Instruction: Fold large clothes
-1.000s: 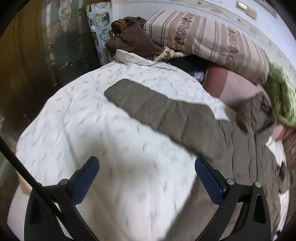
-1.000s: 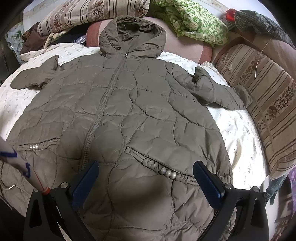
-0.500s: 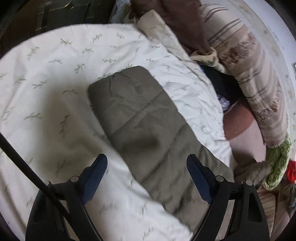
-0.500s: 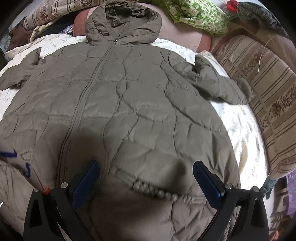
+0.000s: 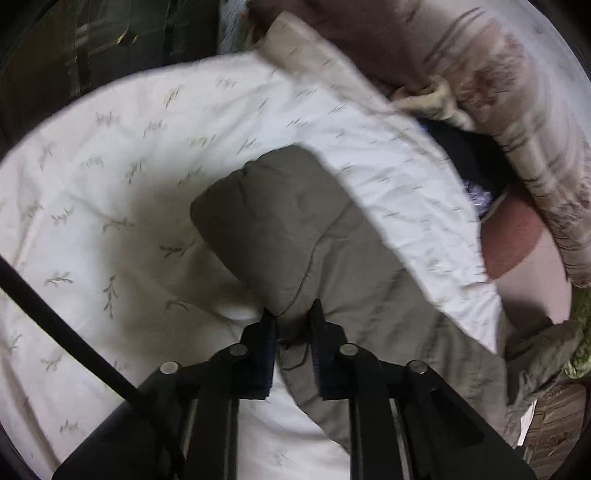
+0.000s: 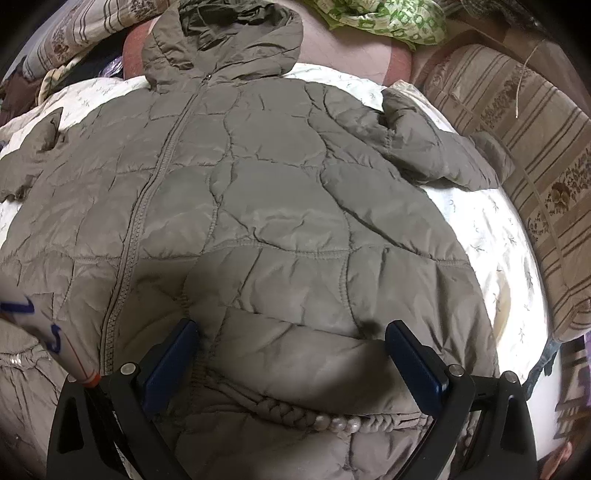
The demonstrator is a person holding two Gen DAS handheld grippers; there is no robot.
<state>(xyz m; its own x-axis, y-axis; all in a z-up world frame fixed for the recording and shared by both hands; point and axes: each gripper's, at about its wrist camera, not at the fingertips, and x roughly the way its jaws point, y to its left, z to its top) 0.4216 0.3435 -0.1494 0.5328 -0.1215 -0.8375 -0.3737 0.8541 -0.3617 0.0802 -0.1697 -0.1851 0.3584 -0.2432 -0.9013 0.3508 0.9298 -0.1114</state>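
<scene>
An olive quilted hooded jacket (image 6: 280,206) lies front up and zipped on a white leaf-print bedsheet (image 6: 491,236). Its hood (image 6: 225,40) points to the far side. Its right sleeve (image 6: 439,151) lies out to the side. My left gripper (image 5: 291,321) is shut on the jacket's left sleeve (image 5: 273,229), pinching it behind the cuff. My right gripper (image 6: 291,332) is open and hovers low over the jacket's lower front, just above the beaded pocket trim (image 6: 328,421).
Striped pillows (image 5: 517,110) and dark clothes (image 5: 469,155) pile at the bed's head. A green-patterned cloth (image 6: 384,18) lies beyond the hood. A striped cushion (image 6: 535,155) runs along the bed's right side. Dark furniture (image 5: 92,48) stands past the left edge.
My left gripper moved down onto the sleeve and closed on it. My right gripper moved forward and lower over the jacket's front, still open.
</scene>
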